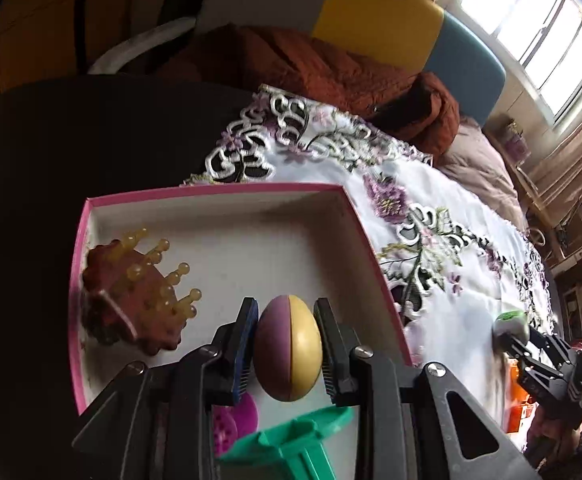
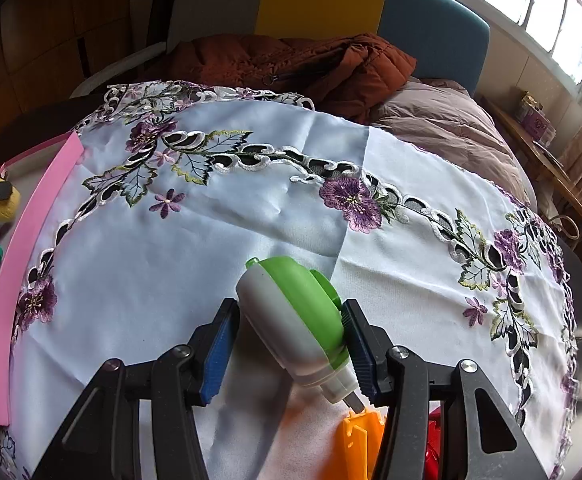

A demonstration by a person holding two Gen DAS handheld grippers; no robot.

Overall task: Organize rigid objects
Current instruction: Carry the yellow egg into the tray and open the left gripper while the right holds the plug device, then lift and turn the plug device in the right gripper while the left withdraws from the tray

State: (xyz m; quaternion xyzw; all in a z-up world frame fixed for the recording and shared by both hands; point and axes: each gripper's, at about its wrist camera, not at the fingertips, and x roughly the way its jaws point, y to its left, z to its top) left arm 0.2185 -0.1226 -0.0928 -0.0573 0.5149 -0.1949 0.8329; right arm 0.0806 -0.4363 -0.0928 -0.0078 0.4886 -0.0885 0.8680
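Observation:
A purple and yellow egg (image 1: 287,352) sits between the pads of my left gripper (image 1: 287,306), which is shut on it above the white box with a pink rim (image 1: 211,192). In the box lie a brown spiked toy with amber knobs (image 1: 139,300), a green cup (image 1: 291,440) and a magenta disc (image 1: 235,420). My right gripper (image 2: 291,305) is shut on a green and white plug-like device (image 2: 295,320), tilted just over the embroidered white cloth (image 2: 171,272). The left wrist view shows that right gripper (image 1: 515,340) to the right of the box.
An orange plastic piece (image 2: 359,440) and something red (image 2: 435,440) lie under the right gripper. The box's pink rim (image 2: 23,240) runs along the cloth's left side. A rust-coloured jacket (image 2: 291,64) and brown bedding (image 2: 443,128) lie beyond the table's far edge.

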